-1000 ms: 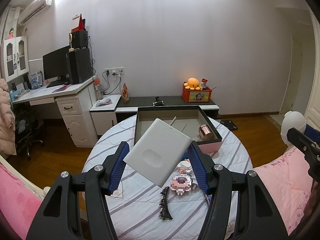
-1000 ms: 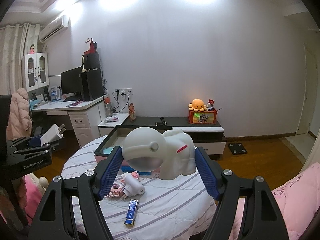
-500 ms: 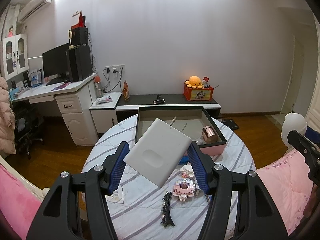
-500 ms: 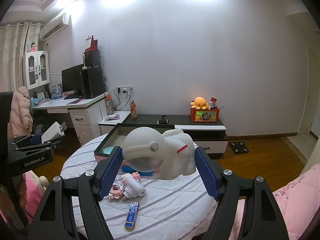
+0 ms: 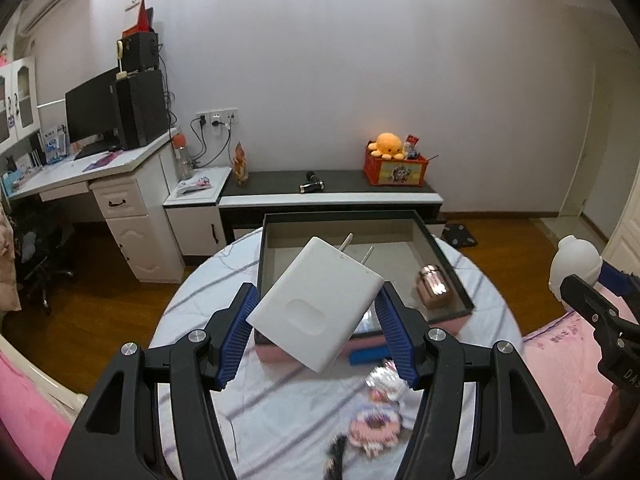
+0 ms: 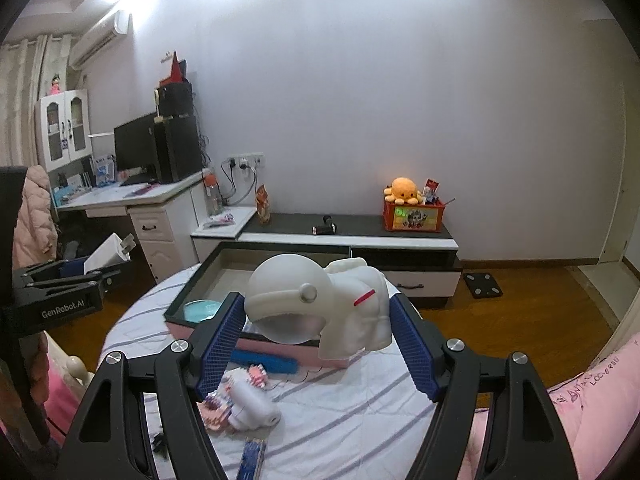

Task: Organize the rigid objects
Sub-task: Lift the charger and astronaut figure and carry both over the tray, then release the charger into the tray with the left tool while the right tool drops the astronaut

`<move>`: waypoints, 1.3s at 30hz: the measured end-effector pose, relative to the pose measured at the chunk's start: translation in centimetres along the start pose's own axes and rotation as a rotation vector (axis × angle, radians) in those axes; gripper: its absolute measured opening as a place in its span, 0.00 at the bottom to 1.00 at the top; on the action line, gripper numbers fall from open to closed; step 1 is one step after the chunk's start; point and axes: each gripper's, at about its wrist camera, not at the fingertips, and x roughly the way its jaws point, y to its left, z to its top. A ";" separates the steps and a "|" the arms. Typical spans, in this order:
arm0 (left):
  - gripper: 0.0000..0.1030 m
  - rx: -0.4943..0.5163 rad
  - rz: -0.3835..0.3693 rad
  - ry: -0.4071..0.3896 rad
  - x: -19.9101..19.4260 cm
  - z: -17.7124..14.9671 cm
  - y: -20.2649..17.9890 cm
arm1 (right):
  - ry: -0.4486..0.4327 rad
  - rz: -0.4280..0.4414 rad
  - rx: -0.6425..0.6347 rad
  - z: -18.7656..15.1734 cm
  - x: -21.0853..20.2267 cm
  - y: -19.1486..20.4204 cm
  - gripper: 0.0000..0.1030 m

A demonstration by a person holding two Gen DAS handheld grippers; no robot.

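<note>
My left gripper (image 5: pixel 314 326) is shut on a flat white charger (image 5: pixel 316 308) with two metal prongs pointing away, held over the near edge of the dark tray (image 5: pixel 444 252). A copper tin (image 5: pixel 432 286) lies in the tray's right part. My right gripper (image 6: pixel 318 330) is shut on a white astronaut figure (image 6: pixel 320 300), helmet to the left, held above the tray's near rim (image 6: pixel 192 292). A teal dish (image 6: pixel 202 308) lies in the tray's left corner. The other gripper with its charger (image 6: pixel 106 258) shows at the left of the right wrist view.
On the striped round table (image 6: pixel 352 408) lie a blue bar (image 6: pixel 266 362), a pink block toy (image 5: pixel 374 432), a white roll (image 6: pixel 252 408), a blue pack (image 6: pixel 252 454) and a black clip (image 5: pixel 340 452). A low cabinet (image 5: pixel 332 194) stands behind, a desk (image 5: pixel 80 172) at left, pink bedding (image 6: pixel 580 412) at right.
Both grippers have moved forward toward the tray with their objects still held. The tray looks larger and nearer, and the small things on the table have slid down the frames.
</note>
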 end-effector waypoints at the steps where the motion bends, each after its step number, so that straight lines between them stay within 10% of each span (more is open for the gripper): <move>1: 0.60 0.006 0.010 0.010 1.1 0.5 -0.2 | 0.015 0.001 0.002 0.3 1.2 -0.2 0.73; 21: 0.60 0.103 0.074 0.309 22.3 3.4 0.5 | 0.326 0.134 -0.090 1.1 23.2 -0.9 0.72; 28: 0.61 0.102 0.071 0.355 24.0 2.8 0.9 | 0.353 0.178 -0.095 1.0 25.1 -0.4 0.73; 32: 0.88 0.107 0.054 0.341 23.5 3.0 1.0 | 0.362 0.199 -0.075 1.0 25.1 -0.7 0.75; 39: 0.92 0.067 0.042 0.346 22.8 3.5 1.8 | 0.340 0.152 -0.061 1.9 24.1 -0.9 0.78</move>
